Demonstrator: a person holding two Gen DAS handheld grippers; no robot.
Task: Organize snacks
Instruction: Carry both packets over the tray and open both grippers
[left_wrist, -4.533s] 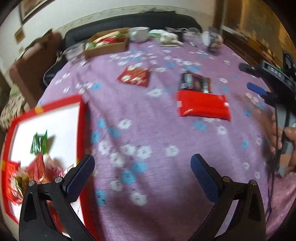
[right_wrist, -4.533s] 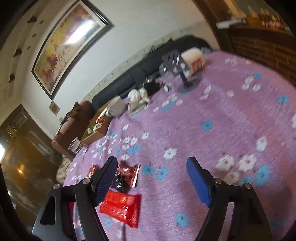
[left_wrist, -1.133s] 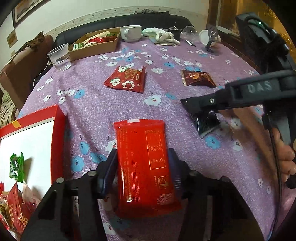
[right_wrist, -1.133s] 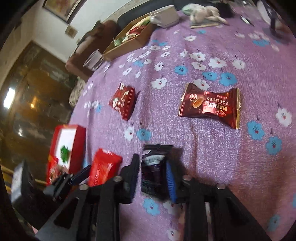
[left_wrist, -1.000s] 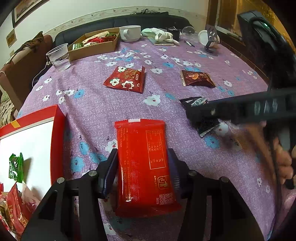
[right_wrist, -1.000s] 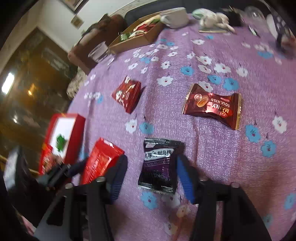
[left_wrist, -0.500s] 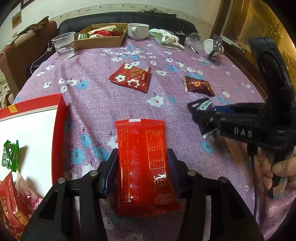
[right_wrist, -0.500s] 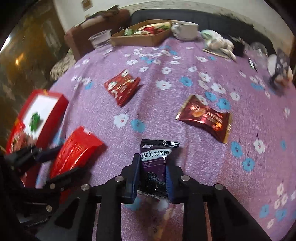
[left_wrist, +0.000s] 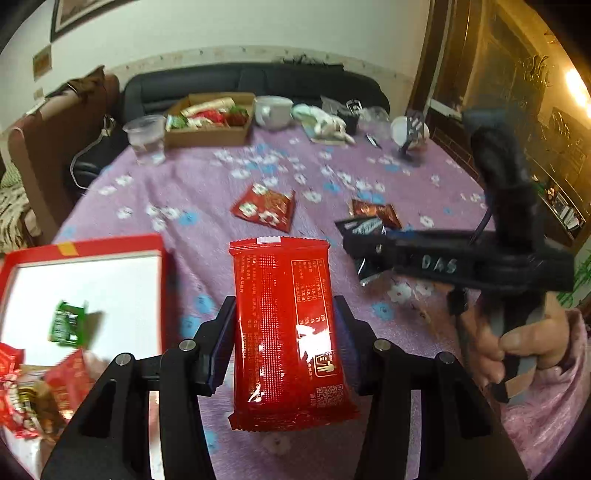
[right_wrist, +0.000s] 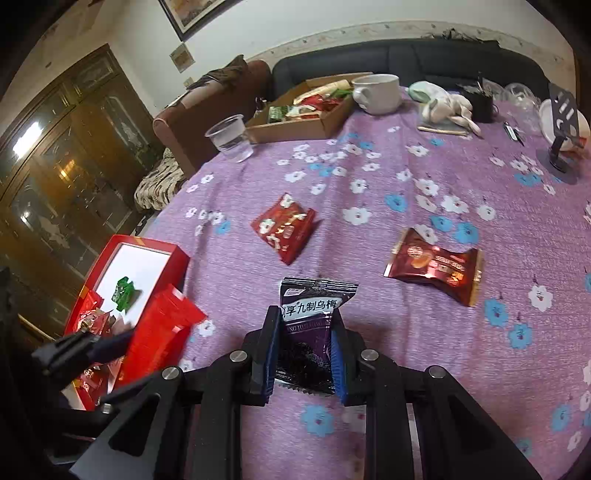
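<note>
Two snack packets are held clear of the purple floral tablecloth (right_wrist: 424, 155), one in each gripper. The long red packet (left_wrist: 288, 332) is clamped across its width by the left gripper (left_wrist: 284, 347), the pads pressed on its two long edges so that its length runs forward along the fingers; a grip near the lower half probably keeps the flat pack from drooping. The dark plum-candy packet (right_wrist: 310, 328) is pinched narrowly by the right gripper (right_wrist: 304, 354), whose jaws are set against its sides, its printed top left standing free above the pads.

The red gift box (right_wrist: 147, 266), white inside, lies at the left edge of the table with a green sachet (right_wrist: 123, 293) and several red wrappers already in it, so it is judged to be the collecting place, and the red packet is seen just beside it in the right wrist view. Two items are left lying on the cloth: a red flower-printed packet (right_wrist: 284, 229) and a brown wrapped cake (right_wrist: 434, 266), well apart from the box. A cardboard tray of snacks (right_wrist: 299, 110), a plastic cup (right_wrist: 231, 138) and a white mug (right_wrist: 376, 92) stand at the far side.
</note>
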